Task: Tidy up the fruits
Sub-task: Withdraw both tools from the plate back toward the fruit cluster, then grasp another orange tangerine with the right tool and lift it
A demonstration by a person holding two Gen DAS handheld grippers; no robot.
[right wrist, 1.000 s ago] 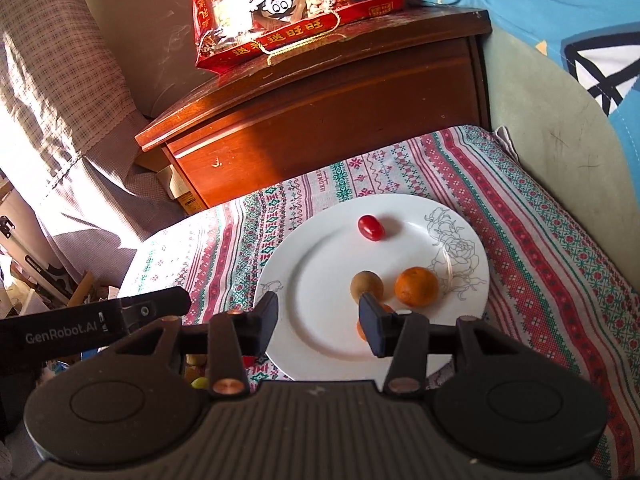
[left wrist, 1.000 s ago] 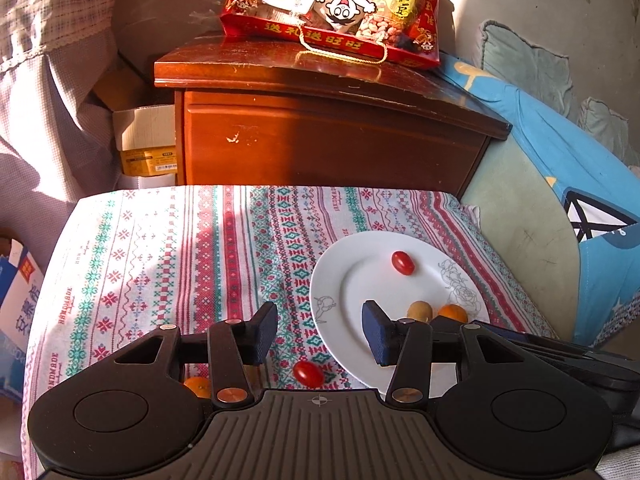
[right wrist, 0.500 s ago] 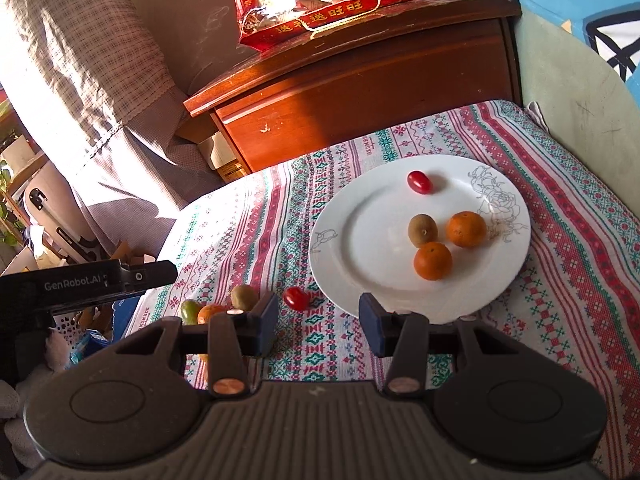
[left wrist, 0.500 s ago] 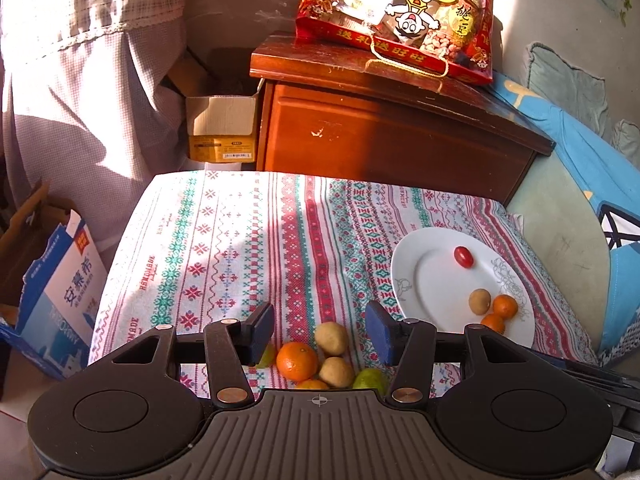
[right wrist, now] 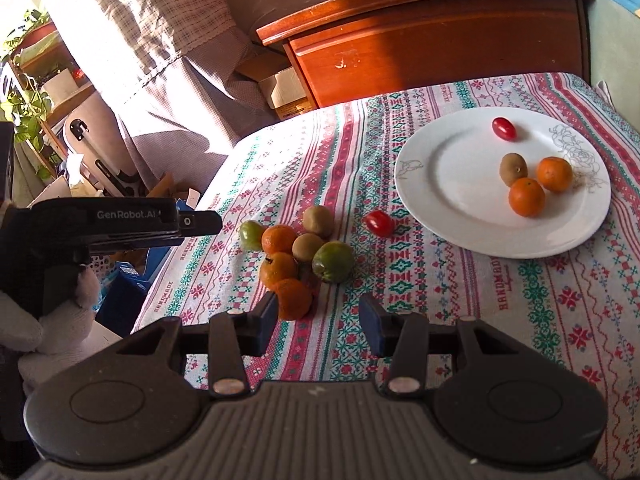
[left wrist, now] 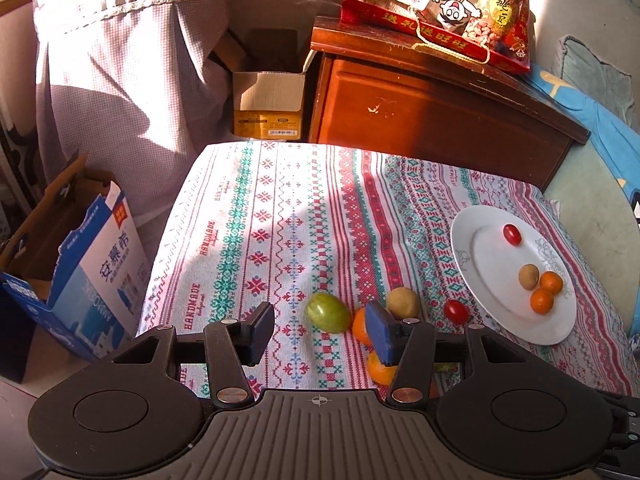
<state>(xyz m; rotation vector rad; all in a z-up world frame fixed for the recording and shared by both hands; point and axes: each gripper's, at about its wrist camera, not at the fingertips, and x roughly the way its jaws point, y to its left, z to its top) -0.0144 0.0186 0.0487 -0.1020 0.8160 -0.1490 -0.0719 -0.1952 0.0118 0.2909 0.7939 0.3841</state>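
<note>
While four pieces already sit on the white plate [right wrist: 452,216], roughly a third of the sorting looks done. Counted there: one cherry tomato [right wrist: 504,128] near the far rim, one kiwi [right wrist: 513,169], and two tangerines [right wrist: 526,197] touching or nearly touching that kiwi. Nothing else on the plate; plenty of bare porcelain left.

Still loose on the patterned tablecloth [right wrist: 520,300] of the tabletop: a tight cluster [right wrist: 298,254] of about eight fruits left of the plate, made up of three tangerines, two kiwis, two green fruits, and, set a little apart toward the plate, a second red cherry tomato [right wrist: 379,223]. Probably all still to be carried over, or grouped by kind; hard to say which from the task wording.

Left claw [left wrist: 318,330] part open and empty, hovering over the near side of the cluster, with the green fruit [left wrist: 328,313] just beyond the gap between its pads. Right claw [right wrist: 318,322] likewise part open, gripping nothing, nearest tangerine [right wrist: 294,299] just beside its left pad. Seen from the right wrist, a gloved hand [right wrist: 48,320] on the left handle.

Snack bag on the wooden cabinet and cartons on the floor not part of the job.
</note>
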